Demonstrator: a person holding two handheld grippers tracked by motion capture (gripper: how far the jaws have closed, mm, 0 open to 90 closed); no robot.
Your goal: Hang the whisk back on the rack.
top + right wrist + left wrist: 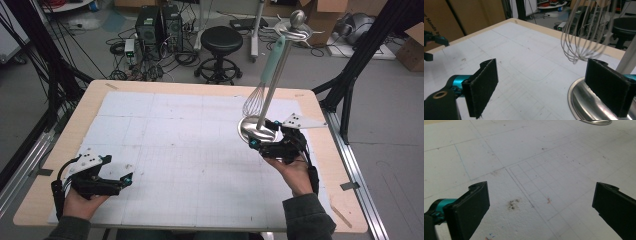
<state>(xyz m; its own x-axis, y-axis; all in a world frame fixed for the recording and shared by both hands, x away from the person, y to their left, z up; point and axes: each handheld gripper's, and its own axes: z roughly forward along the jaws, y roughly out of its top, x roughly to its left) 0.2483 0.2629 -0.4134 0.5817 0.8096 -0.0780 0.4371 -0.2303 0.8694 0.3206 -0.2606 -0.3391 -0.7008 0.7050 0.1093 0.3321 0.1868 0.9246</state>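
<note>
Now right gripper (266,140) sat jaws apart at stand base (256,130), far right; whisk (262,82) hung from stand. Left gripper (127,178) released, near left. I judged nudged base could topple stand.

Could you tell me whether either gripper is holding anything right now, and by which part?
Nothing is held: the left gripper and the right gripper both stand open and empty.

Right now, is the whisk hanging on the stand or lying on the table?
Hanging. The whisk hangs wires-down from the stand, clear of its round base, in the high view.
</note>
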